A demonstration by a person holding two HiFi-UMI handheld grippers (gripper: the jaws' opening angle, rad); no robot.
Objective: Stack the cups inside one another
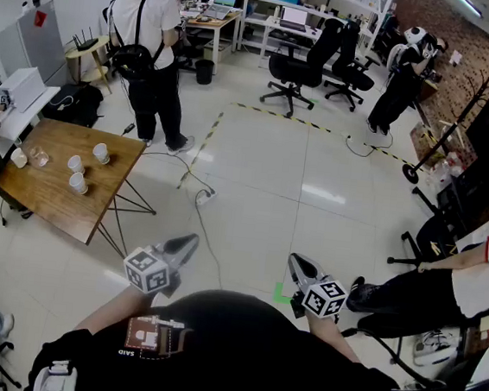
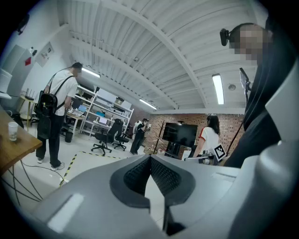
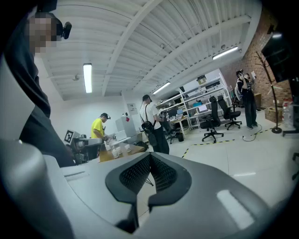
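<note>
At ten o'clock from my tools, well apart from them, the cups stand loose on the wooden tabletop. My left tool and right tool are both closed tight, gripping nothing.

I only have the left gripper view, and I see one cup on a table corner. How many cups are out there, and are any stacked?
Observer: Head view shows about five cups on the wooden table, all standing apart, none nested.
Operator: Is the right hand-held gripper holding anything?
Observer: No, the right hand-held gripper is shut with nothing between its jaws.
Operator: Anyone at the table?
Observer: A person in yellow stands beside it.
</note>
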